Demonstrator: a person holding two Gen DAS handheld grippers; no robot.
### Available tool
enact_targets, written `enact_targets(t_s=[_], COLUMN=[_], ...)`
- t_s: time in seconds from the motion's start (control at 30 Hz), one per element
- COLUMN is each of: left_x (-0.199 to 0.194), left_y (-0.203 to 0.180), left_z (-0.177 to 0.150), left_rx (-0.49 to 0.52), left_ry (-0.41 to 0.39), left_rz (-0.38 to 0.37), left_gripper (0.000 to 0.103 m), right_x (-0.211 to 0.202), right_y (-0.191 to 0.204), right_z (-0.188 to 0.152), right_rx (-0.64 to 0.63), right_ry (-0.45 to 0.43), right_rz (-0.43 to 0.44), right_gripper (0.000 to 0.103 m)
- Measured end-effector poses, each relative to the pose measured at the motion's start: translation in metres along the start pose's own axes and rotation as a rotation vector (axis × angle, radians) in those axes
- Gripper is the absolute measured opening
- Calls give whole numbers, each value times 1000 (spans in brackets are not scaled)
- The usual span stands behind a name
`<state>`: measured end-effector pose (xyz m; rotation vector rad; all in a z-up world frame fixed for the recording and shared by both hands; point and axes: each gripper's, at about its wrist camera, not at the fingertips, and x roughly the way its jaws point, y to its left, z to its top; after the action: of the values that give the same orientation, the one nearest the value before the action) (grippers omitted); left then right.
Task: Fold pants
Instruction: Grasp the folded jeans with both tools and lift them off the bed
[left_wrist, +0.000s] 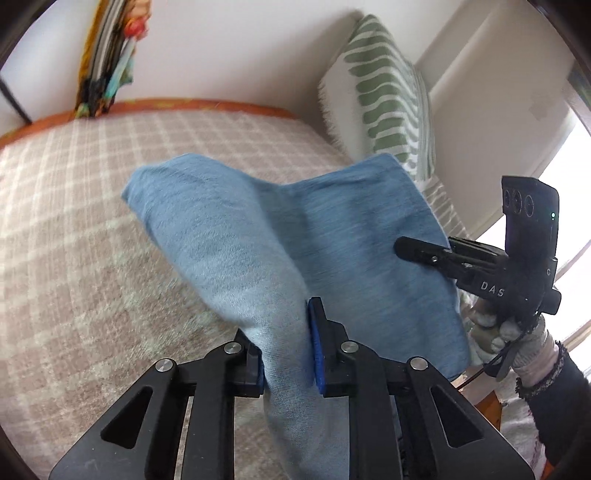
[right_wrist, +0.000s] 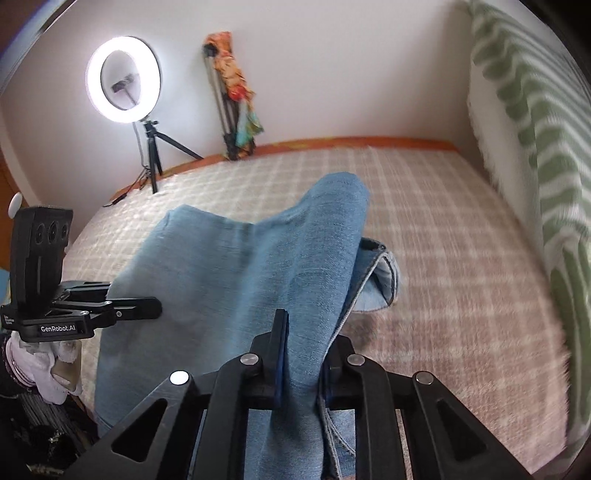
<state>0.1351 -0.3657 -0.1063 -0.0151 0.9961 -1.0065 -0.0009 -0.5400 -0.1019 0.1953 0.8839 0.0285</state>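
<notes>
Fingers (left_wrist: 255, 363) of the left gripper (left_wrist: 286, 358) and right gripper (right_wrist: 301, 354) each pinch soft blue denim pants (right_wrist: 236, 266), lifted above the pink checked bed (right_wrist: 443, 240).

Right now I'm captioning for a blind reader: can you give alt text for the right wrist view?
The right gripper is shut on light blue denim pants held up over a bed with a beige checked blanket. The left gripper grips the same fabric at the left. A lit ring light on a tripod stands against the wall behind.
</notes>
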Motion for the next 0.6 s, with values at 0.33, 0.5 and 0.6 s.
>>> enact_targets(t_s=[0.33,0.5,0.6], left_x=[-29,-37,-34], left_y=[-4,-2,4], left_z=[31,62,84], left_rx=[77,112,109], left_ry=[-90,-139,-153], left_rz=[8,24,27], left_gripper=[15,15,15], right_x=[-27,-31,-29], right_y=[34,36,34], right_z=[34,68,90], right_rx=[-82,-94,-96], right_ry=[-97,-152,-173], right_rz=[-19,-49,-59], right_gripper=[11,11,11])
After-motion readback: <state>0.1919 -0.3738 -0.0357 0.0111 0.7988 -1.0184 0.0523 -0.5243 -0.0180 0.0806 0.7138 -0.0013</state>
